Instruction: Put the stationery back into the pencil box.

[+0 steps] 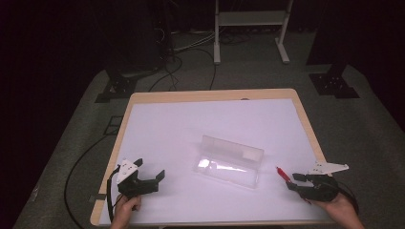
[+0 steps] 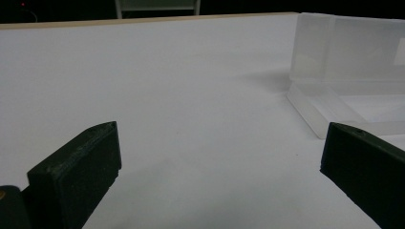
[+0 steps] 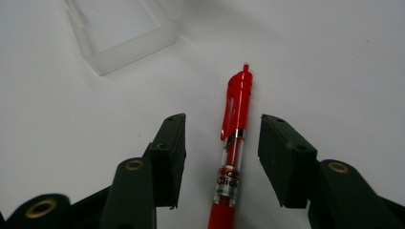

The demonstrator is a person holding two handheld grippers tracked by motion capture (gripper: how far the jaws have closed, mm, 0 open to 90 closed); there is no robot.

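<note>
I judge this to be the pick-up step: my right gripper (image 3: 222, 143) straddles the red pen (image 3: 232, 148), a jaw on either side of the barrel with a gap showing on both, so the pads are not yet pinching it. The next move, as I read it, calls for bringing the jaws together squarely on the clear middle of the barrel and only then lifting (a skewed squeeze could roll the pen away). The pen lies flat on the white table (image 1: 167, 129), just beside the right end of the clear plastic case (image 1: 229, 162), its clicker end pointing toward that case. It is slim, with a red cap and clip, a see-through mid-section and a printed band reading "Click". My left gripper (image 1: 143, 179) sits well apart from the case on its left side, jaws spread wide with nothing between them.
</note>
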